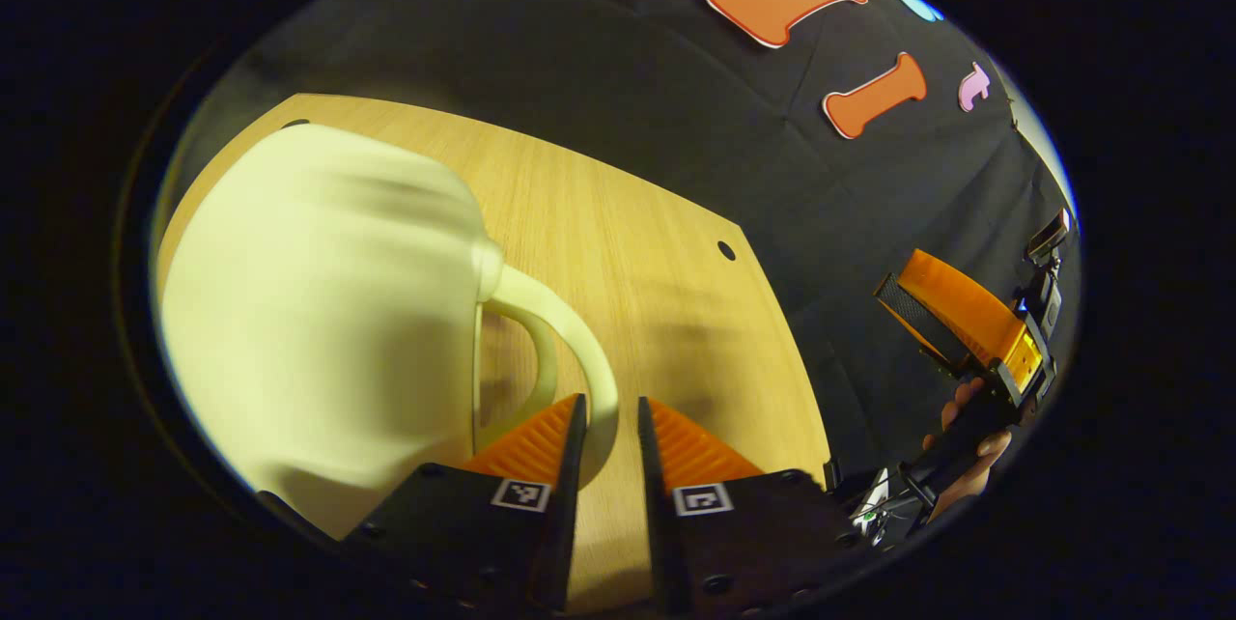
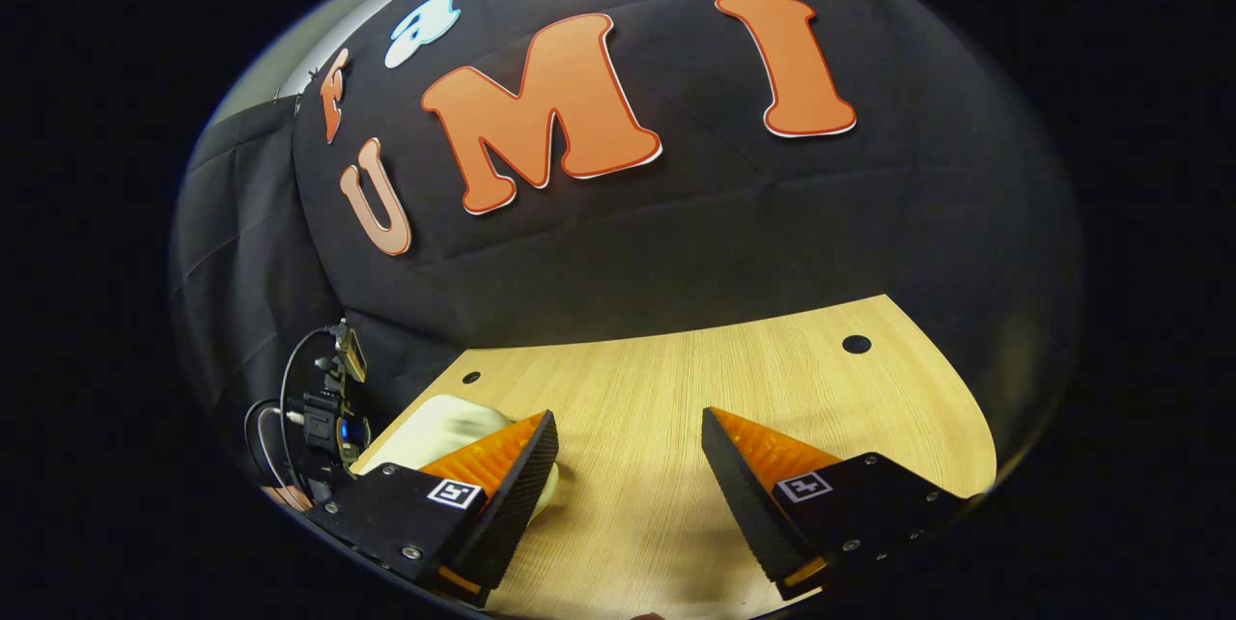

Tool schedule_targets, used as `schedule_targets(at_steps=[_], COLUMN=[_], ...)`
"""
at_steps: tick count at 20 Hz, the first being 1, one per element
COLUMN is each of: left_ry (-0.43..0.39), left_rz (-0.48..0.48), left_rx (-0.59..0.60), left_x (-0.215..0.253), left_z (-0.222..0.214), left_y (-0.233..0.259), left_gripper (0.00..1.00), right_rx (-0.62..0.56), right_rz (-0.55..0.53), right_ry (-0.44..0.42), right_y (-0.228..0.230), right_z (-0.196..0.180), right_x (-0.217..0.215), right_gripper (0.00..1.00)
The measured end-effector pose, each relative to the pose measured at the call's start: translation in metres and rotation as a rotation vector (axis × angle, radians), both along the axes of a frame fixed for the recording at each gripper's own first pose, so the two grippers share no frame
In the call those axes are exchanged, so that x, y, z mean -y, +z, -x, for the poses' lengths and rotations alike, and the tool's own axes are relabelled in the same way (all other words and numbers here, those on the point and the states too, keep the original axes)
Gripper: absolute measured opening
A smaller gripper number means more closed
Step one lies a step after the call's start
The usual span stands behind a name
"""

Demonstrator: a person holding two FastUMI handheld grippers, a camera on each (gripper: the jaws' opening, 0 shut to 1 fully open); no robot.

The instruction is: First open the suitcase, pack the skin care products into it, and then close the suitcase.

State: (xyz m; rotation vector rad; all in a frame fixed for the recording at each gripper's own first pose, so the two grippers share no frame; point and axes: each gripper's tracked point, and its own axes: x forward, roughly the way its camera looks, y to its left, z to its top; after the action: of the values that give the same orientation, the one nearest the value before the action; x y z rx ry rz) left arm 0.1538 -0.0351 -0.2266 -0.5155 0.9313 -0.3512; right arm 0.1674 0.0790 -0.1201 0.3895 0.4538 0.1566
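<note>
A cream suitcase (image 1: 319,311) lies blurred on the wooden table (image 1: 628,214) at the left of the left gripper view. Its curved handle (image 1: 570,321) arches out to the right and runs down between my left gripper's fingers. My left gripper (image 1: 610,403) is shut on that handle, jaws only a narrow gap apart. Farther right, off the table's edge, a hand (image 1: 975,451) holds my right gripper (image 1: 956,311) in the air. In the right gripper view my right gripper (image 2: 628,427) stands open over the table (image 2: 676,379), and a corner of the suitcase (image 2: 449,422) peeks out behind its left finger.
The black cloth wall rises straight behind the table. A small camera on a stand with cables (image 2: 328,408) sits off the table's left edge. Two dark round holes (image 2: 856,344) mark the tabletop near its back corners.
</note>
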Motion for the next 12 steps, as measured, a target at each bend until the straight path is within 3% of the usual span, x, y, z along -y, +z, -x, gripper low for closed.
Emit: schedule_targets(at_steps=[1, 3, 4, 6, 10, 12], left_ry=[-0.02, -0.052, -0.055, -0.038, 0.033, 0.08], left_rz=[-0.009, -0.006, -0.02, -0.045, -0.098, -0.176], left_rx=[0.008, 0.032, 0.063, 0.142, 0.317, 0.43], left_x=[0.003, 0.011, 0.011, 0.01, -0.003, -0.024], left_z=[0.002, 0.004, 0.001, -0.014, -0.038, -0.045], left_y=[-0.001, 0.012, 0.019, 0.047, 0.117, 0.149], left_gripper=[0.41, 0.63, 0.84, 0.97, 0.97, 0.98], right_rx=[0.006, 0.018, 0.028, 0.059, 0.143, 0.2], right_rz=[0.003, 0.022, 0.033, 0.058, 0.127, 0.156], right_ry=[-0.003, -0.011, -0.016, -0.027, -0.034, -0.046], right_y=[0.001, 0.004, 0.007, 0.015, 0.045, 0.066], right_z=[0.001, 0.0, -0.001, -0.002, -0.013, -0.015], right_x=[0.001, 0.003, 0.005, 0.006, 0.011, 0.011], right_gripper=[0.95, 0.95, 0.95, 0.95, 0.95, 0.95])
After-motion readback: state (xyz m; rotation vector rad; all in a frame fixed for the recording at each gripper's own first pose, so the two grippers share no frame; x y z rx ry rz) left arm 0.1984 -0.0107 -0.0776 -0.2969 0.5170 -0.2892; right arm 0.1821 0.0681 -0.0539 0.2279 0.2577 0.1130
